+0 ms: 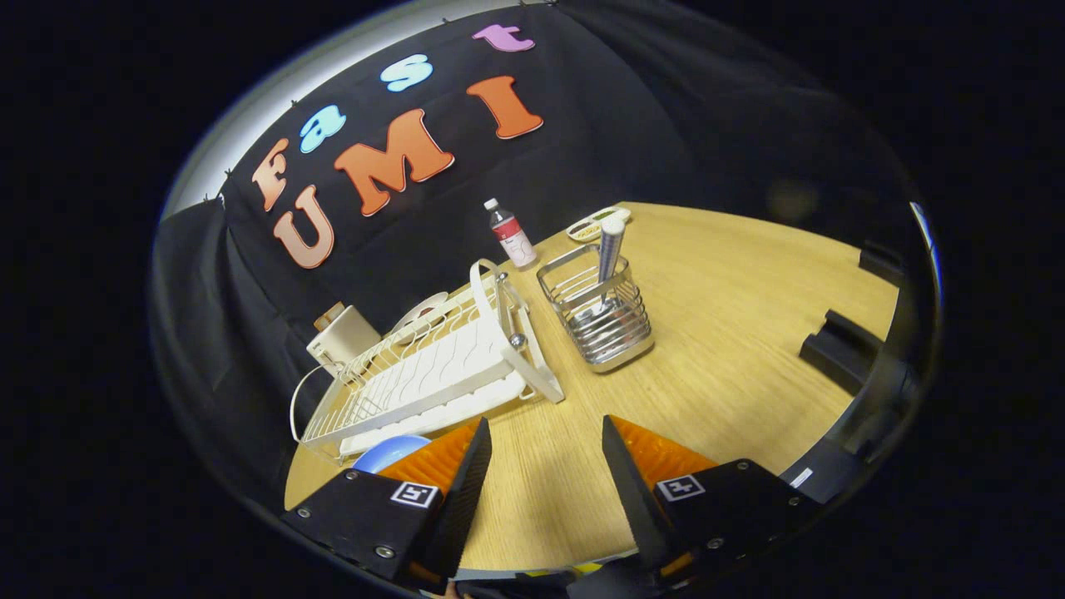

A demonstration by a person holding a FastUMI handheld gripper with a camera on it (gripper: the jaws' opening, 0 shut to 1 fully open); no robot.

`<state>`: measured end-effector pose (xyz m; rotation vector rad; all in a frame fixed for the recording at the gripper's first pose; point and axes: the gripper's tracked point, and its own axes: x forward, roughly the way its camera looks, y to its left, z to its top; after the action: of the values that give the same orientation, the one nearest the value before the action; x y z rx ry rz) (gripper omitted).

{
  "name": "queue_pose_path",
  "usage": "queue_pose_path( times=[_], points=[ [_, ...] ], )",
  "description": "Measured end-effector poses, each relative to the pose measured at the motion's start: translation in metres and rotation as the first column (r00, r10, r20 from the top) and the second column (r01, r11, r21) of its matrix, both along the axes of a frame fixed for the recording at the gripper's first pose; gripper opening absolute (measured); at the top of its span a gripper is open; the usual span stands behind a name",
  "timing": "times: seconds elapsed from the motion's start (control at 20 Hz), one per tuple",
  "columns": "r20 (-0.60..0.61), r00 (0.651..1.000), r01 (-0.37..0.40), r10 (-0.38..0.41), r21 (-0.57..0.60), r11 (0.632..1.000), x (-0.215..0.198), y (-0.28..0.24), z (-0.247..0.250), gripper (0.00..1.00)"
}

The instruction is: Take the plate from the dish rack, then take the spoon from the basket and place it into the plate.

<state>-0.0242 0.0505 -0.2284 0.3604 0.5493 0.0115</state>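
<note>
The gripper (545,433) stands wide open with nothing between its fingers — only bare wooden table (732,283) shows in the gap. Just beside the left finger, partly hidden by it, lies the blue plate (384,452), at the near end of the white dish rack (433,366). Beyond the fingers stands the wire basket (597,318) with the spoon (607,254) upright in it. A small bottle (510,234) stands farther back — its label is too small to read.
</note>
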Motion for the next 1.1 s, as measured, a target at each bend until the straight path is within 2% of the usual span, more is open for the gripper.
queue_pose_path(
  times=[0.25, 0.5, 0.85, 0.95, 1.0, 1.05, 1.1],
  points=[
    [0.115, 0.993, 0.005, 0.016, -0.183, 0.983, 0.024, -0.037, 0.032, 0.97],
    [0.232, 0.97, -0.008, 0.08, -0.295, 0.956, 0.049, -0.053, 0.064, 0.99],
    [0.334, 0.931, -0.013, 0.145, -0.368, 0.93, 0.091, -0.066, 0.068, 0.98],
    [0.357, 0.92, -0.026, 0.165, -0.364, 0.931, 0.099, -0.063, 0.068, 0.89],
    [0.362, 0.916, -0.035, 0.175, -0.361, 0.932, 0.102, -0.062, 0.064, 0.79],
    [0.354, 0.916, -0.052, 0.187, -0.358, 0.932, 0.104, -0.059, 0.06, 0.75],
    [0.35, 0.917, -0.063, 0.192, -0.349, 0.935, 0.107, -0.058, 0.055, 0.64]
  ],
)
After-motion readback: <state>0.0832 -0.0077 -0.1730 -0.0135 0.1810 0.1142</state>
